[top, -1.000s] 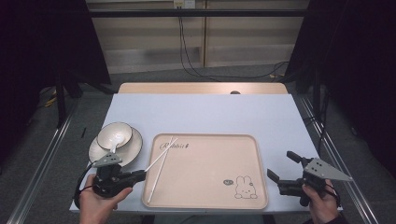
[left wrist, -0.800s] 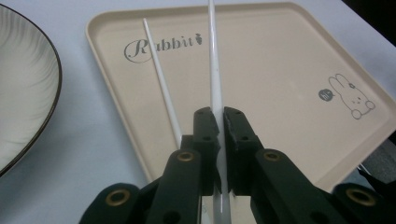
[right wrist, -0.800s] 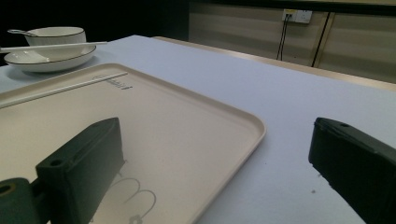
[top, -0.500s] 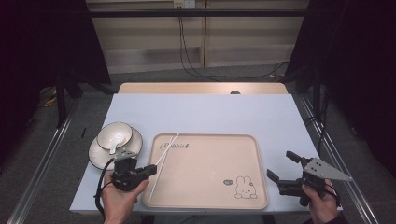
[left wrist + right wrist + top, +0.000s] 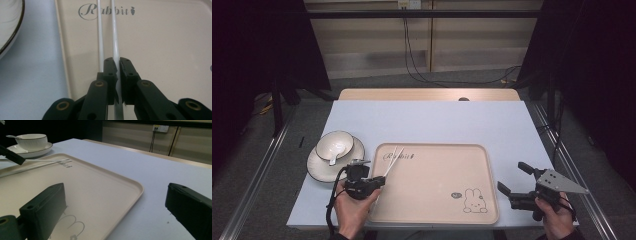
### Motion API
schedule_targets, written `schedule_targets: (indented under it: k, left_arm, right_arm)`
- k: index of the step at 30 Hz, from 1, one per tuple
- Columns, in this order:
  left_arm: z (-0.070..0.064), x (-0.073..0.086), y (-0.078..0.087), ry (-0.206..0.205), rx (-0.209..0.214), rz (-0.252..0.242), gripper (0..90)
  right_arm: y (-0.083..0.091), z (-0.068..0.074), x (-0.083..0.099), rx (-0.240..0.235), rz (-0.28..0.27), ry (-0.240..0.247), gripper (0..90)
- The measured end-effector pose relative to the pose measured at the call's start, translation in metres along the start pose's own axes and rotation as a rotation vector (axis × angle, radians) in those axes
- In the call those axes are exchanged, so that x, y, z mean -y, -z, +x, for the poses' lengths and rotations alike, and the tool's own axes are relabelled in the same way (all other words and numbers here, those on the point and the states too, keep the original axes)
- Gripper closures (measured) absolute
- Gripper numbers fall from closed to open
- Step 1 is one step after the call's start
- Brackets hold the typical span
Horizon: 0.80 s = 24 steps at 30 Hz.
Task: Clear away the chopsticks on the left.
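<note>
Two white chopsticks lie side by side across the left end of a cream tray printed with a rabbit. My left gripper is at the tray's left rim. In the left gripper view its jaws are shut on the right chopstick, while the left chopstick runs just outside the left jaw. My right gripper stands open over the table off the tray's right edge, with nothing between its jaws.
A white bowl with a spoon in it sits on a dark-rimmed plate, left of the tray. The bowl also shows far off in the right gripper view. The pale blue tabletop stretches behind the tray.
My left gripper has moved right, from beside the plate to the tray's left rim, and now pinches one chopstick. The right gripper has stayed where it was.
</note>
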<state>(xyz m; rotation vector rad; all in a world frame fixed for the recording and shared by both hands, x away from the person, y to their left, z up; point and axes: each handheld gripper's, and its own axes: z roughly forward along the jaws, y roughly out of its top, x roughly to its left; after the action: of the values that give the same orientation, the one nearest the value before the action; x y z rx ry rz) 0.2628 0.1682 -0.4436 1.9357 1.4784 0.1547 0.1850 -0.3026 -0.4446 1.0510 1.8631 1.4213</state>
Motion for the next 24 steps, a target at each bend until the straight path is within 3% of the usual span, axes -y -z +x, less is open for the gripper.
schedule_targets:
  k: [4,6,17,24]
  left_arm:
    - [-0.001,0.002,-0.005,0.008,-0.005,0.014,84.4]
    - [-0.003,0.005,-0.011,0.013,0.007,0.053,84.3]
    - [-0.003,0.005,-0.020,0.021,-0.006,0.065,83.9]
    - [-0.002,0.005,-0.019,-0.024,0.011,0.071,80.7]
  right_arm:
    - [0.000,0.000,0.000,-0.007,0.002,0.001,2.6]
    - [0.000,0.000,0.000,-0.007,0.003,0.002,2.6]
    - [-0.001,0.000,0.000,-0.007,0.005,0.003,2.6]
    - [-0.001,0.000,0.000,-0.010,0.006,0.004,2.6]
